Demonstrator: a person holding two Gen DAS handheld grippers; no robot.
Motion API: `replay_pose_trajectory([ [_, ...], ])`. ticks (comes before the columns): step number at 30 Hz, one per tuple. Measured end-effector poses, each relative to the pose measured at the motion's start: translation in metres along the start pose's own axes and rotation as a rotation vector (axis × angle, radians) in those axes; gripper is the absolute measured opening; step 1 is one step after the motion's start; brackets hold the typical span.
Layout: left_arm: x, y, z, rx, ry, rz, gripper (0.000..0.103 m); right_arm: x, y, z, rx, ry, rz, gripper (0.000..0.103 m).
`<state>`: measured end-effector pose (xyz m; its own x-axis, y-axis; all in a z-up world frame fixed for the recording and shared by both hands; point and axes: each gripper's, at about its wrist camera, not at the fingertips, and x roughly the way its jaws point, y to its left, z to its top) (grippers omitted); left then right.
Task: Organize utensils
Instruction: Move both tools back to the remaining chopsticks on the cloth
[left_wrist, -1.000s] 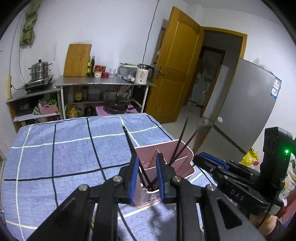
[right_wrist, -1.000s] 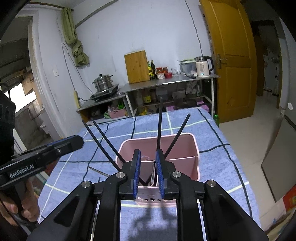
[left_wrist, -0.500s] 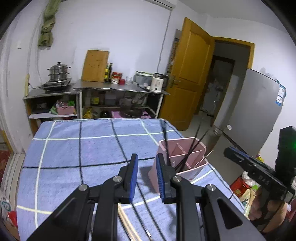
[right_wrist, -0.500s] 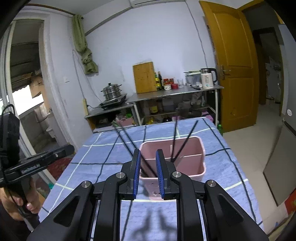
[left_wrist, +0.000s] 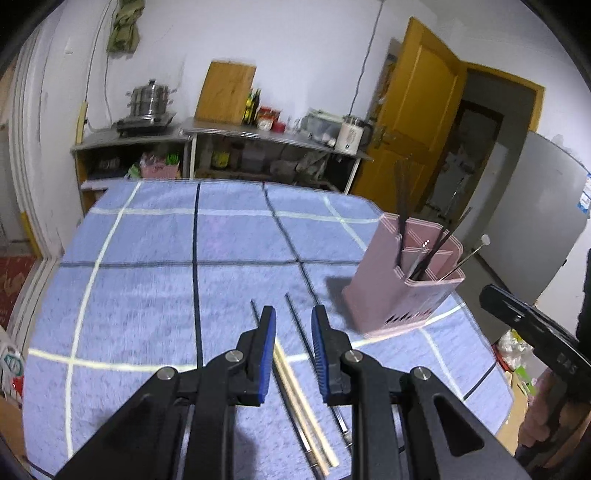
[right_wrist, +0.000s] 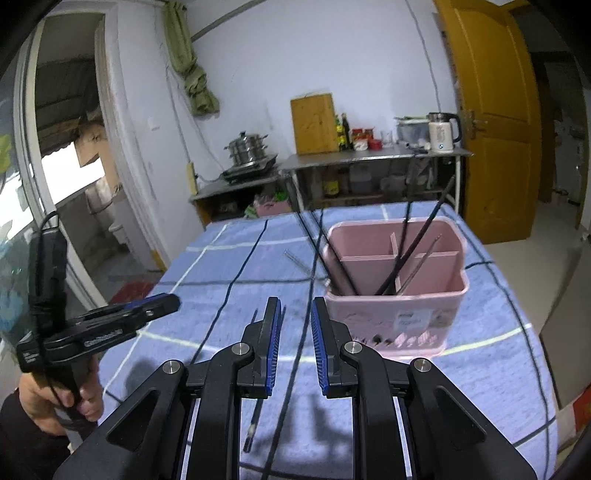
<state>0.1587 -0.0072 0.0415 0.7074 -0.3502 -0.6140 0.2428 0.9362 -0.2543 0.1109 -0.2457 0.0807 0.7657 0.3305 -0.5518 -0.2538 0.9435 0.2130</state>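
A pink utensil holder (left_wrist: 402, 291) (right_wrist: 397, 291) stands on the blue checked tablecloth (left_wrist: 147, 280) with several black and metal chopsticks in it. My left gripper (left_wrist: 293, 328) is open and empty, above loose wooden chopsticks (left_wrist: 303, 402) and black chopsticks (left_wrist: 299, 328) lying on the cloth. My right gripper (right_wrist: 295, 317) is open and empty, left of and nearer than the holder, with black chopsticks (right_wrist: 255, 402) on the cloth below it. The left gripper also shows at the left of the right wrist view (right_wrist: 162, 306).
The table's right edge runs close behind the holder. A metal shelf (right_wrist: 369, 155) with a kettle, bottles, cutting board and pot stands against the far wall. A yellow door (right_wrist: 491, 122) and a grey fridge (left_wrist: 535, 221) are to the right.
Both grippers have pulled back from the holder and moved left. The left one now hangs over the loose chopsticks on the cloth, and the holder stands off to the right.
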Motion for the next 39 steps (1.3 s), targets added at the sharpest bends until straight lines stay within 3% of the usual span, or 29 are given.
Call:
replay_pose_trajectory([
  [7, 0.047, 0.02, -0.018, -0.051, 0.093, 0.021, 0.021, 0.039, 0.012, -0.026, -0.013, 0.092, 0.021, 0.017],
  [22, 0.142, 0.032, -0.003, -0.067, 0.212, 0.065, 0.021, 0.111, 0.012, -0.052, 0.006, 0.226, 0.039, 0.017],
  [28, 0.155, 0.029, -0.001, -0.032, 0.228, 0.091, 0.02, 0.124, 0.011, -0.053, 0.006, 0.238, 0.034, 0.017],
  [31, 0.154, 0.03, -0.001, -0.003, 0.237, 0.107, 0.008, 0.128, 0.013, -0.055, 0.005, 0.246, 0.036, 0.017],
  [39, 0.141, 0.048, -0.006, 0.015, 0.236, 0.115, 0.007, 0.157, 0.018, -0.062, -0.004, 0.304, 0.032, 0.017],
])
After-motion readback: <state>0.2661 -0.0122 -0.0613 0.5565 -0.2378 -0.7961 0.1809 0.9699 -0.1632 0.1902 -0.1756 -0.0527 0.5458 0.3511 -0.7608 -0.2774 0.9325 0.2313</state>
